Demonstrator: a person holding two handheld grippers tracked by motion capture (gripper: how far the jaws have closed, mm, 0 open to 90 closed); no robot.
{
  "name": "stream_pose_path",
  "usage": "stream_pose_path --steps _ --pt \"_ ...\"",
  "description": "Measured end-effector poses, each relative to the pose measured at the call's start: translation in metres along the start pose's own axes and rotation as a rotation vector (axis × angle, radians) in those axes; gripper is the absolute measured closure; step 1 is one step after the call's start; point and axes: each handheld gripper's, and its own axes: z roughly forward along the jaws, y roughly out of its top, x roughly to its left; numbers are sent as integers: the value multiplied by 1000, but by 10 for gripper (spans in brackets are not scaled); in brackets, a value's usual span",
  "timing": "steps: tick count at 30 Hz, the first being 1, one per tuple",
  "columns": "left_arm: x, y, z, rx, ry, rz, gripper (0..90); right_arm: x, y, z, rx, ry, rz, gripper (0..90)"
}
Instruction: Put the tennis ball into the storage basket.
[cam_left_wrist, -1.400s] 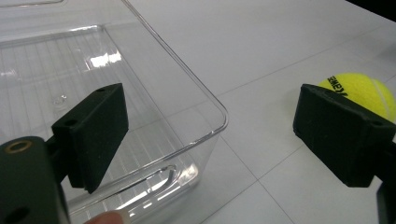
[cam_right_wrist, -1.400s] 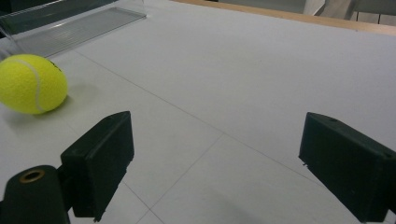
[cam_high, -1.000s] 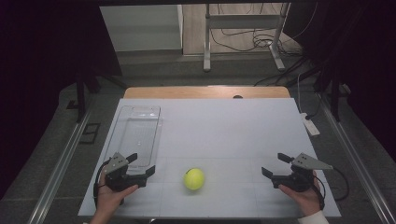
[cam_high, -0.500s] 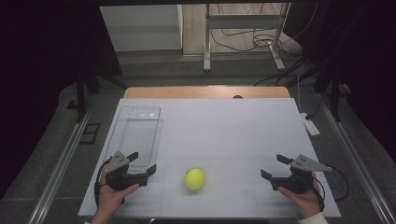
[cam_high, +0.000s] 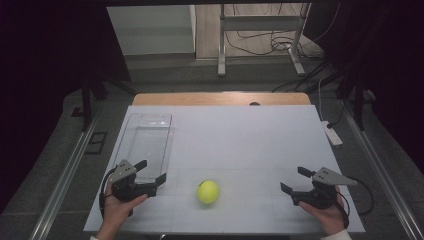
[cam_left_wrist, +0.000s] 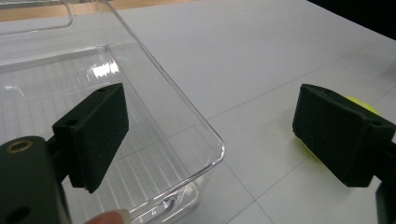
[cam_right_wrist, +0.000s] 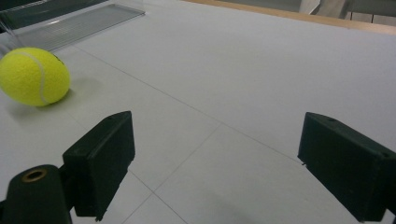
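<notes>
A yellow tennis ball (cam_high: 208, 192) lies on the white table near the front edge, between my two hands. My left gripper (cam_high: 151, 171) stands open just left of it, at the near end of a clear plastic tray (cam_high: 148, 140). In the left gripper view the tray's near corner (cam_left_wrist: 205, 140) sits between the open jaws and the ball (cam_left_wrist: 362, 105) peeks from behind the right jaw. My right gripper (cam_high: 295, 180) is open at the front right, with bare table between its jaws. The right gripper view has the ball (cam_right_wrist: 33, 77) at far left.
The white tabletop (cam_high: 250, 140) has a wooden strip along its far edge. A white power strip (cam_high: 332, 135) hangs by the right edge. A metal stand and cables sit on the floor beyond the table. Dark floor flanks both sides.
</notes>
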Motion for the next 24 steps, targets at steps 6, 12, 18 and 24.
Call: stream_pose_path --steps 6,12,18,24 --pt "-4 5 2 12 -1 7 124 0 -1 2 6 4 0 116" --pt "-10 11 6 43 -26 31 126 -1 -1 3 10 7 -4 117" --pt "-15 15 13 70 -54 42 125 -2 -1 3 8 8 2 117" --pt "-18 19 15 68 -68 45 123 -2 -2 2 11 4 3 118"
